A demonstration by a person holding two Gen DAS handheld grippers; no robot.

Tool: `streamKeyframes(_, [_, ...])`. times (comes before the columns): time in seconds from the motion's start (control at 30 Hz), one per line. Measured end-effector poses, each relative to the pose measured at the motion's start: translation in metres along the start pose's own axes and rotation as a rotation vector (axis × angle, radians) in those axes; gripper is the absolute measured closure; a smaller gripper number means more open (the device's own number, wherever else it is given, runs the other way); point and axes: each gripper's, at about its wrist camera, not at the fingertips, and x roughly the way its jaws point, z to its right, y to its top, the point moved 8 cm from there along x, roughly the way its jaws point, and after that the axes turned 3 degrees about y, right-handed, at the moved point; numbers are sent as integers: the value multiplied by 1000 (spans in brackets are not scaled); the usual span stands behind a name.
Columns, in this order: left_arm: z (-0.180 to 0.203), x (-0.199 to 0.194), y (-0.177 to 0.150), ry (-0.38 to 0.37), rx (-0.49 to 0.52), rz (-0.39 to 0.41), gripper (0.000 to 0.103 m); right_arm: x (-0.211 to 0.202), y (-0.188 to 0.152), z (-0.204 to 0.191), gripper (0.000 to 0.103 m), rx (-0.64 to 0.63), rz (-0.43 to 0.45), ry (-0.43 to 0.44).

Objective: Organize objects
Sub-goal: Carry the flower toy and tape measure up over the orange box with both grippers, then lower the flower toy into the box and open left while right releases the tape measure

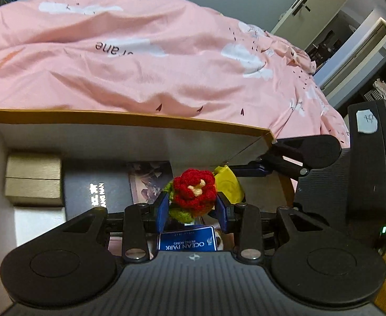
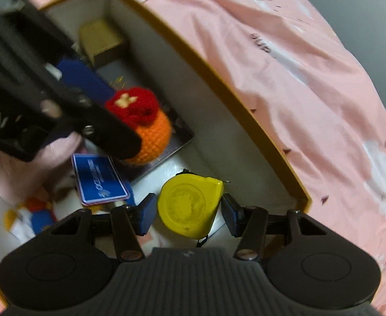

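A crocheted toy with a red flower top (image 1: 194, 192) and orange body (image 2: 151, 134) is held between the blue pads of my left gripper (image 1: 193, 210), inside an open cardboard box (image 1: 129, 117). My right gripper (image 2: 189, 210) sits in the same box with its jaws open around a yellow tape measure (image 2: 190, 205), which lies on the box floor; small gaps show at both pads. The tape measure also shows in the left wrist view (image 1: 228, 184), with my right gripper's fingers (image 1: 256, 169) beside it.
In the box lie a gold gift box (image 1: 33, 179), a dark "NAN NAN" book (image 1: 98, 189), a blue Ocean Park card (image 2: 99, 180) and a small figure (image 2: 32, 216). The box (image 2: 219, 79) rests on a pink duvet (image 1: 140, 60). An open door (image 1: 351, 26) is far right.
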Motion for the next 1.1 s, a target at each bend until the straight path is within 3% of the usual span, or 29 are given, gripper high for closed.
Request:
streamKeyframes(0.2, [-1, 13, 5, 0, -8, -19, 61, 17, -5, -3, 48, -195, -108, -13])
streamKeyframes(0.3, [0, 17, 7, -5, -15, -28, 61, 20, -7, -3, 49, -222, -124, 4])
streamKeyframes(0.4, [1, 21, 7, -6, -21, -39, 61, 18, -8, 0, 47, -246, -120, -34])
streamKeyframes(0.8, [13, 36, 4, 9, -8, -88, 61, -23, -17, 14, 47, -132, -29, -15])
streamKeyframes(1.1, [16, 44, -5, 36, 5, -141, 59, -31, -28, 13, 46, -98, -13, -14])
